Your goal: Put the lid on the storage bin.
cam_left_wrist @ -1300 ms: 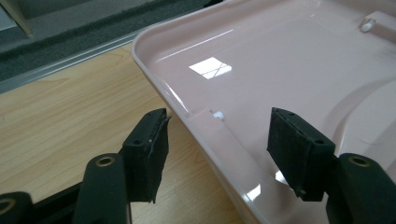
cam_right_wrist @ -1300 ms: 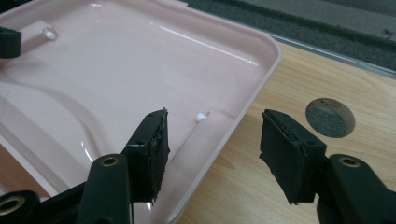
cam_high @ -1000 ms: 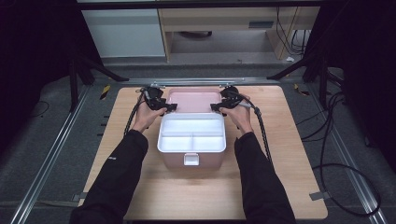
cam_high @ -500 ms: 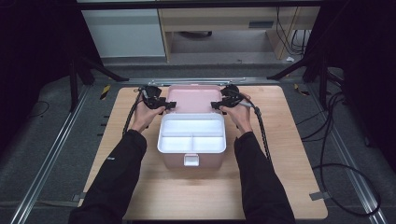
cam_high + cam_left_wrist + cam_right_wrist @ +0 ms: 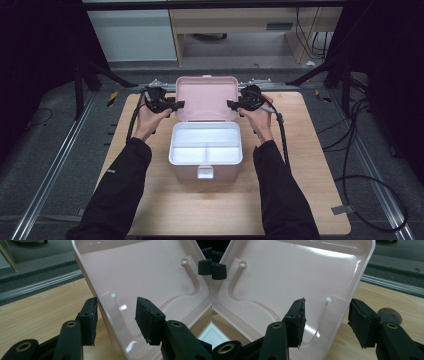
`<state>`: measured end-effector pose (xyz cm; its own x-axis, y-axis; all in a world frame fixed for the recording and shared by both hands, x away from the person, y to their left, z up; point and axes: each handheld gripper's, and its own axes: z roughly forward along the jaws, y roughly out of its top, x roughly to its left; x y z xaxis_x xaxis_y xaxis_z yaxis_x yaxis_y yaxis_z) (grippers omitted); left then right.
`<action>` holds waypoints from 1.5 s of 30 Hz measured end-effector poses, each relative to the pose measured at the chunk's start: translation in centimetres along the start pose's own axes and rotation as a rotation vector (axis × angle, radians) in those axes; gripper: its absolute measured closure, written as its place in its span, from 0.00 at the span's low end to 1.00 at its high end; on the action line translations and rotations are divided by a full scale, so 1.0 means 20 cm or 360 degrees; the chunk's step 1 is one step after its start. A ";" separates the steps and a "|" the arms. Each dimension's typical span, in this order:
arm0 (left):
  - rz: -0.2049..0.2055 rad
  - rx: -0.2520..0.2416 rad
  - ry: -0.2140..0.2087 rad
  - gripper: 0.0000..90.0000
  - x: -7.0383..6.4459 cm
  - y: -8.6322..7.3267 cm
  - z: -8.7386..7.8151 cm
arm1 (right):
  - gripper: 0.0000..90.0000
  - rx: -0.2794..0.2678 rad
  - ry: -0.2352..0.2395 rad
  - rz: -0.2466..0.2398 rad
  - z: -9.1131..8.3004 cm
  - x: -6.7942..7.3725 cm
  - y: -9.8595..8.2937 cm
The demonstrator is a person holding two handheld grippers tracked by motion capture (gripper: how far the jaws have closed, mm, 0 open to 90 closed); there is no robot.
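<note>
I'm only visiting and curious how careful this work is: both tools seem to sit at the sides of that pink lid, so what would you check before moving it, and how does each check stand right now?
1. Left gripper astride the lid's side edge: ok, one jaw outside, one inside.
2. Right gripper astride the opposite edge: ok.
3. Jaws closed on the lid: not ok, both stand open with gaps.
4. Lid raised off the box: ok, it stands up behind it.
5. White tray seated in the box: ok, it sits level.
6. Hinge sound: cannot tell, it is hidden.
</note>
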<state>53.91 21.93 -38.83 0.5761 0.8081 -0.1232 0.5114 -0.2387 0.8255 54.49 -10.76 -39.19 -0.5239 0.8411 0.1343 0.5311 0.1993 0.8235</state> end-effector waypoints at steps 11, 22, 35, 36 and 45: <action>0.0067 -0.0039 0.0013 0.62 -0.06 0.08 -0.10 | 0.55 -0.0087 -0.0001 -0.0022 -0.11 0.02 0.04; 0.0126 -0.0060 0.0014 0.69 -0.09 0.11 -0.19 | 0.55 -0.0093 -0.0024 -0.0111 -0.19 0.06 0.09; 0.0166 -0.0103 0.0004 0.71 -0.12 0.12 -0.28 | 0.59 -0.0125 -0.0046 -0.0176 -0.29 0.11 0.13; 0.0177 -0.0100 0.0001 0.72 -0.13 0.12 -0.28 | 0.59 -0.0122 -0.0046 -0.0188 -0.30 0.11 0.13; 0.0214 -0.0093 -0.0016 0.74 -0.16 0.10 -0.36 | 0.61 -0.0098 -0.0049 -0.0261 -0.37 0.16 0.13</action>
<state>48.56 22.80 -32.89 0.6435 0.7653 -0.0146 0.3912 -0.3123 0.8657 49.26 -11.38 -32.57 -0.5791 0.8150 -0.0206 0.3981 0.3048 0.8652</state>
